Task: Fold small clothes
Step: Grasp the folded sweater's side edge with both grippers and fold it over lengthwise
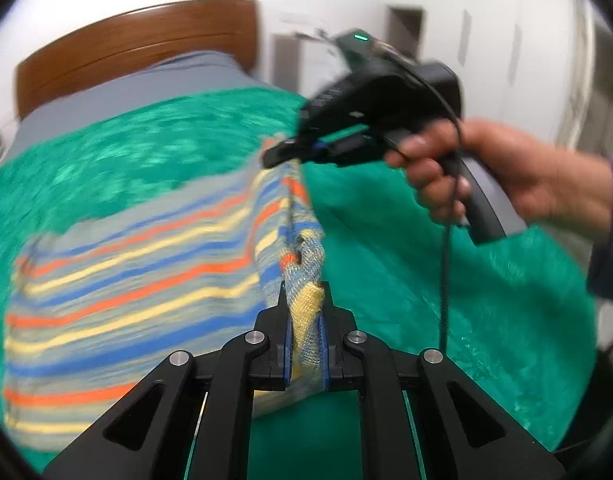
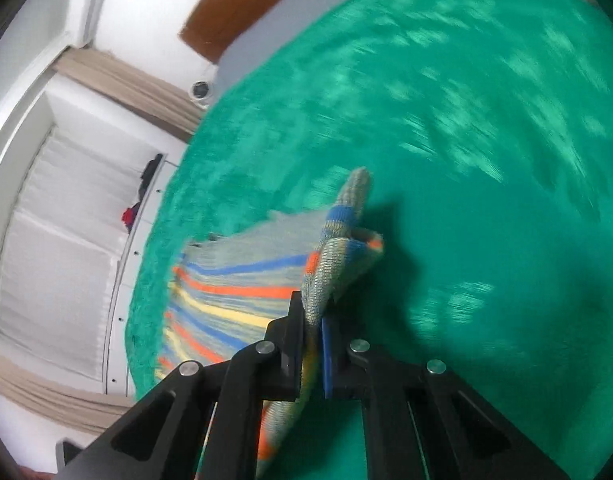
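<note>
1. Your left gripper (image 1: 304, 300) is clamped on a bunched yellow-and-grey edge of the striped knit garment (image 1: 138, 276), the fabric squeezed between its blue-lined fingers (image 1: 324, 344).
2. Your right gripper (image 2: 311, 312) is likewise closed on a folded grey corner of the same garment (image 2: 242, 276), which pokes up past the fingertips in a blue-and-orange-banded peak.
3. From the left wrist view, the right gripper (image 1: 274, 154) pinches the far corner, so the held edge runs straight away from the left gripper toward it.
4. The garment hangs and spreads to the left of that edge, its orange, blue and yellow stripes running roughly crosswise to it; motion blur softens the weave.
5. It sits over a green fuzzy blanket (image 1: 446, 280) covering a bed with a wooden headboard (image 1: 138, 44).
6. Your right hand (image 1: 486, 172) grips the handle, a black cable (image 1: 446, 264) dangling below.
7. No readable writing shows; only a small green light (image 1: 361, 37) glows on the right gripper's body.
</note>
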Action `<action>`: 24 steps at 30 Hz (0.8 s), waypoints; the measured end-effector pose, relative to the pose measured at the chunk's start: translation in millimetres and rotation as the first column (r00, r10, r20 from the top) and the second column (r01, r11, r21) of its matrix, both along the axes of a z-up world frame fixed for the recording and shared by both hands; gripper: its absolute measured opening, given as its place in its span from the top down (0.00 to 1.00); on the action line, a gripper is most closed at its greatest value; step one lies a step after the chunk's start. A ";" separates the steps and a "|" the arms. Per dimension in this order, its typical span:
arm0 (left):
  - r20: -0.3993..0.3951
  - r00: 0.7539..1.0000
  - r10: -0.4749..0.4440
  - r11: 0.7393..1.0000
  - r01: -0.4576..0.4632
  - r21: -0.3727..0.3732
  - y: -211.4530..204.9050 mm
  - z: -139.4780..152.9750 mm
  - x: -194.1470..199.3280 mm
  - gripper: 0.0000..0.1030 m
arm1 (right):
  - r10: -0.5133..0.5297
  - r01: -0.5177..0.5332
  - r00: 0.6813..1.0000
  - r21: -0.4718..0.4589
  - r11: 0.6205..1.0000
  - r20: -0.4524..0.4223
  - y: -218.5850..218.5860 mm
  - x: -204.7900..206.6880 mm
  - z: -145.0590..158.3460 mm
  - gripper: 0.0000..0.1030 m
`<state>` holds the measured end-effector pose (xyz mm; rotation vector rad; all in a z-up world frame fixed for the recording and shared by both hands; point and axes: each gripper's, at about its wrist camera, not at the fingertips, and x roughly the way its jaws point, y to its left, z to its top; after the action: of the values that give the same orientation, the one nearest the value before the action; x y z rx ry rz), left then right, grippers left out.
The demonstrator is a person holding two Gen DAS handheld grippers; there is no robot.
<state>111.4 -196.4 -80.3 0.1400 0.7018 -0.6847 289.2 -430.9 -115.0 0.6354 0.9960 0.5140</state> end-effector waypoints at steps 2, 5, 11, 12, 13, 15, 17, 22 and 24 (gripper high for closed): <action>-0.015 0.997 0.071 0.997 -0.071 -0.043 35.8 11.8 4.5 0.92 | 0.053 -0.053 0.998 -0.013 0.999 0.040 31.9 8.8 23.7 0.93; -0.061 0.982 0.181 0.979 -0.186 -0.088 93.3 19.8 13.0 0.92 | 0.135 -0.134 0.988 -0.020 0.991 0.075 95.6 32.5 47.6 0.93; -0.141 0.921 0.364 0.921 -0.378 -0.091 175.2 3.9 31.0 0.92 | 0.239 -0.237 0.969 -0.039 0.971 0.068 210.5 73.3 46.0 0.93; -0.152 0.911 0.383 0.913 -0.398 -0.086 184.3 0.0 29.8 0.92 | 0.260 -0.257 0.964 -0.050 0.965 0.059 234.4 79.5 40.5 0.93; -0.165 0.899 0.406 0.903 -0.422 -0.078 194.5 -5.2 30.8 0.92 | 0.273 -0.270 0.961 -0.056 0.961 0.053 248.0 84.4 36.8 0.93; -0.187 0.881 0.434 0.890 -0.451 -0.064 207.8 -13.2 32.9 0.92 | 0.293 -0.290 0.955 -0.065 0.955 0.040 277.5 92.0 27.0 0.93; -0.203 0.865 0.460 0.878 -0.477 -0.046 219.0 -21.5 34.7 0.91 | 0.312 -0.309 0.949 -0.077 0.948 0.032 304.6 95.2 16.5 0.93; -0.244 0.833 0.496 0.865 -0.500 0.048 233.8 -32.5 41.3 0.49 | 0.351 -0.348 0.936 -0.070 0.935 0.025 334.4 87.2 1.2 0.74; -0.225 0.843 0.489 0.868 -0.497 0.025 239.2 -27.3 33.8 0.30 | 0.325 -0.323 0.944 -0.030 0.946 0.056 318.5 79.1 10.1 0.74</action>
<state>145.2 42.8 -107.5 -0.1540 0.9009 -0.2134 368.3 -112.4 -105.0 0.4357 1.0534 0.8076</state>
